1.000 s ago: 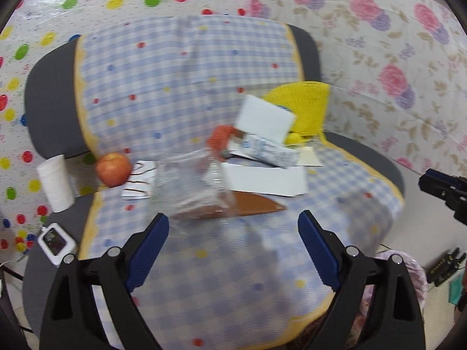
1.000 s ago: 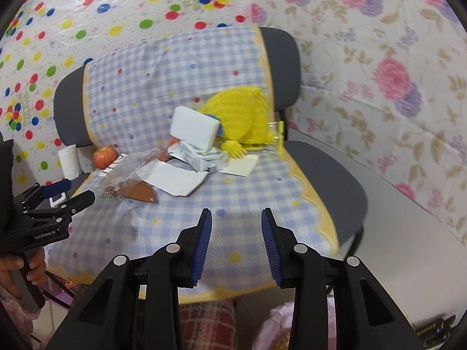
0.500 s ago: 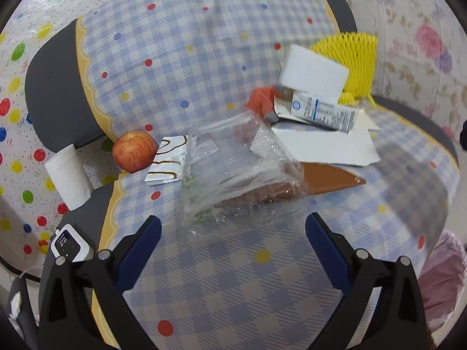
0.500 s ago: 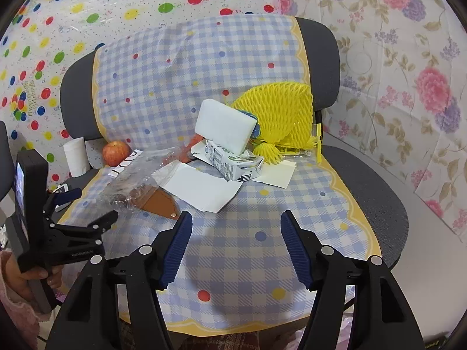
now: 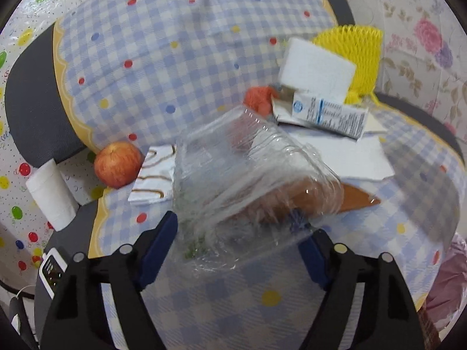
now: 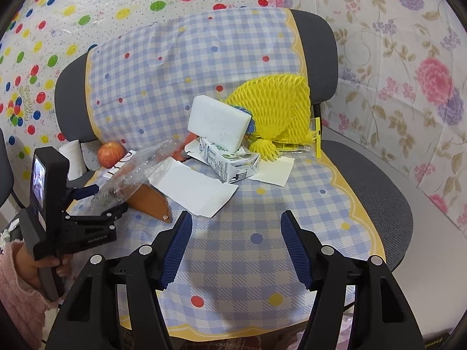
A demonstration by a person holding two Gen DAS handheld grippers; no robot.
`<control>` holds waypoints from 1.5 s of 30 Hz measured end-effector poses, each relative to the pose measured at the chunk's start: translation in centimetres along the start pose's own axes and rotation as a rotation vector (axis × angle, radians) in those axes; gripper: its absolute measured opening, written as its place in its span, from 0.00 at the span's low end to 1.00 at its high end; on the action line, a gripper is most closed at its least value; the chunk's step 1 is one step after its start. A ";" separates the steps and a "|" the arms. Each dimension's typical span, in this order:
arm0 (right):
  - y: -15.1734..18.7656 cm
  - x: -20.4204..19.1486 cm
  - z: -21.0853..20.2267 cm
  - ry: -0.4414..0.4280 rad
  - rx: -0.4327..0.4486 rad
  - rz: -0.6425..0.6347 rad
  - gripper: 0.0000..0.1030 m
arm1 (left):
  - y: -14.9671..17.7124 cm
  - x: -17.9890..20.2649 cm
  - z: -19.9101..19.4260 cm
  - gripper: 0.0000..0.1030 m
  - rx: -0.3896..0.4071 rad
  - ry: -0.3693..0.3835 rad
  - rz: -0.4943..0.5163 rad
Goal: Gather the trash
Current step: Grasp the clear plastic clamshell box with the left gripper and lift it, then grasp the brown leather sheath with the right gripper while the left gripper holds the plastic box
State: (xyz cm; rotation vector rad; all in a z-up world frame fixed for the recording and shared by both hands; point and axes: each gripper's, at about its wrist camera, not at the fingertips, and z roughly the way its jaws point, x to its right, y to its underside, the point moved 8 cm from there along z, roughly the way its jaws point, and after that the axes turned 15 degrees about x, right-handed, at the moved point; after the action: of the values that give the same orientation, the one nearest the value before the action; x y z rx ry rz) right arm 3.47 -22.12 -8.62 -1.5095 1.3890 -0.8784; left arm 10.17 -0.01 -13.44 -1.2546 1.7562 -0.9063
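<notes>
So the left gripper (image 5: pixel 236 242) has come in low over the chair seat (image 6: pixel 364 175) since a moment ago, and its jaws have just been closing in from nearly full spread. The crumpled clear plastic container (image 5: pixel 248 175) now sits right between them at the bottom middle of the left view. Looks like the pads are touching or just about touching its sides, but the plastic is see-through and blurry there, so I can't tell if it's really pinched yet. My guess is this is the grab for the first piece of trash.

The right gripper (image 6: pixel 236 250) hangs with its jaws apart and nothing in them, over bare checkered cloth (image 6: pixel 262 248) at the lower middle of its view. The milk carton (image 6: pixel 230 163), white paper (image 6: pixel 198 189) and yellow foam net (image 6: pixel 277 108) lie beyond it, well apart from the jaws.
</notes>
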 end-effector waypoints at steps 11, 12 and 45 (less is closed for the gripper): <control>-0.1 0.0 -0.5 -0.001 0.008 0.003 0.62 | -3.8 -0.7 -2.5 0.19 0.101 0.055 -0.160; -0.1 0.0 -0.6 -0.001 0.008 0.003 0.62 | -3.9 -0.8 -2.8 0.17 0.106 0.057 -0.175; 1.1 -2.7 1.7 -0.085 -0.037 -0.034 0.62 | -4.1 -4.2 -7.1 0.16 0.184 -0.014 -0.240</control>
State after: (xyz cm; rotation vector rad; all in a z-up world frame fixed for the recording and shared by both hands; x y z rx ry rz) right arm 4.26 -19.19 -10.08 -1.5848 1.3273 -0.8038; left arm 6.36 3.78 -5.95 -1.3639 1.4945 -1.1649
